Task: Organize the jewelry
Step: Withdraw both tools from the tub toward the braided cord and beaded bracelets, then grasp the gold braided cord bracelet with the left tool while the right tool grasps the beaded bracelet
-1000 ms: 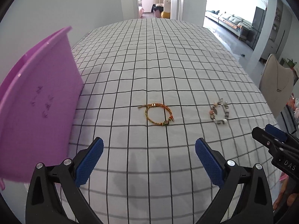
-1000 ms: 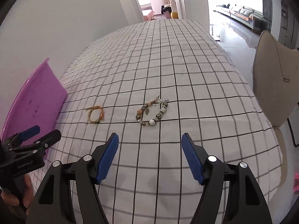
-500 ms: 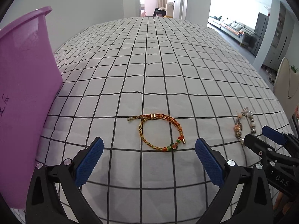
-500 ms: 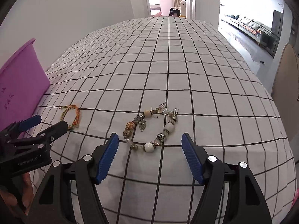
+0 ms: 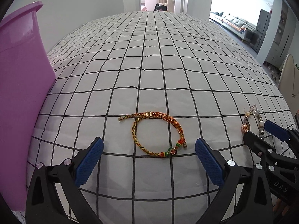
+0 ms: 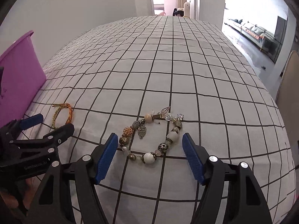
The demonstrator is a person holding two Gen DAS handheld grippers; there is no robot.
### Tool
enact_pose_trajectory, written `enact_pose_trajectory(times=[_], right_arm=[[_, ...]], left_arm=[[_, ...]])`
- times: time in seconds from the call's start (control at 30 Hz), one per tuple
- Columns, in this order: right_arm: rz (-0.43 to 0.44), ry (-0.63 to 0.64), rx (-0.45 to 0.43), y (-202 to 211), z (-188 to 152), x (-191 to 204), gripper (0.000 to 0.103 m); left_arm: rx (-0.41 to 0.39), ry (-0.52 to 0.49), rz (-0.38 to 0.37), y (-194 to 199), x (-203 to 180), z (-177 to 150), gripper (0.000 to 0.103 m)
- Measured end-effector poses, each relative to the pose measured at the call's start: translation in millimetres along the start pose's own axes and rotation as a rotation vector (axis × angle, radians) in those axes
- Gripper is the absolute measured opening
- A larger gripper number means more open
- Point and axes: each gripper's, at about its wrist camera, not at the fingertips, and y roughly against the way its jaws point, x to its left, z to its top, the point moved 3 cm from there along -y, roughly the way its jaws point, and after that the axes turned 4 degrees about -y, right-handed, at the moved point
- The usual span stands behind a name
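Observation:
An orange braided cord bracelet lies flat on the checked cloth, just ahead of my open left gripper, between its blue pads. It also shows in the right wrist view. A beaded charm bracelet with an owl charm lies just ahead of my open right gripper, its near half between the pads. Part of it shows in the left wrist view, half hidden behind the right gripper. Both grippers are low over the cloth and empty.
A purple plastic bin stands at the left, close to the left gripper; it also shows in the right wrist view. The checked cloth stretches far ahead. A beige necklace bust stands off the right edge.
Both grippers have moved forward and down toward the bracelets, which now lie close between the open fingers. The bracelets have not moved.

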Motion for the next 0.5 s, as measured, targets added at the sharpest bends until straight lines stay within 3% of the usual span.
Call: enact_pose_trajectory(times=[0.5], right_arm=[[-0.036,0.06,0.003,-13,8,0,0.073]], left_arm=[[0.012,0.0,-0.016,-13,-3,12,0.098]])
